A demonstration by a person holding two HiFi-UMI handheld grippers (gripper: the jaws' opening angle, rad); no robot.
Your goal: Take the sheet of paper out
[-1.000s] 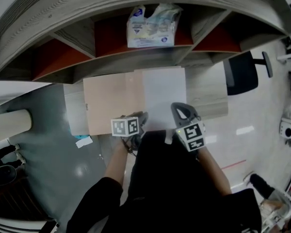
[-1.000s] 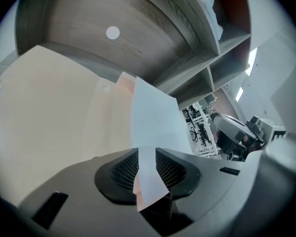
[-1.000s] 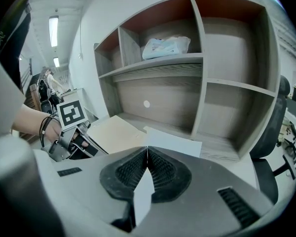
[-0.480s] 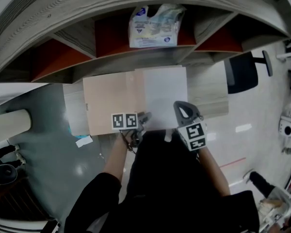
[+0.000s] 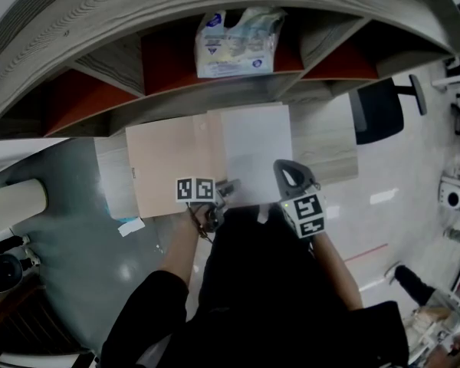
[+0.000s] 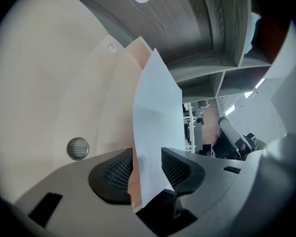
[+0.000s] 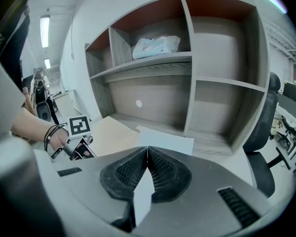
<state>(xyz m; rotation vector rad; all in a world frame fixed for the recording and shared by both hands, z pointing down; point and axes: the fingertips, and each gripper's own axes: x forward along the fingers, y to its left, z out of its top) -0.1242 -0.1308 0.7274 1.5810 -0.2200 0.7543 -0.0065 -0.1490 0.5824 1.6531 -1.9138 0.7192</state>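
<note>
A white sheet of paper lies over the right part of a beige folder on the desk. My right gripper is shut on the sheet's near right edge; in the right gripper view a sliver of the sheet is pinched between the closed pads. My left gripper is at the sheet's near left corner. Its jaws have just been opening and stand wide, with the sheet upright between the pads and apart from them. The folder spreads out to the left in that view.
A plastic bag sits in the middle shelf compartment above the desk. A black office chair stands to the right. A small round metal fitting is set in the folder's surface. Grey floor lies at the left.
My left gripper has rolled, so its marker cube now sits level, and it has shifted slightly. The right gripper, the sheet and the folder stay where they were.
</note>
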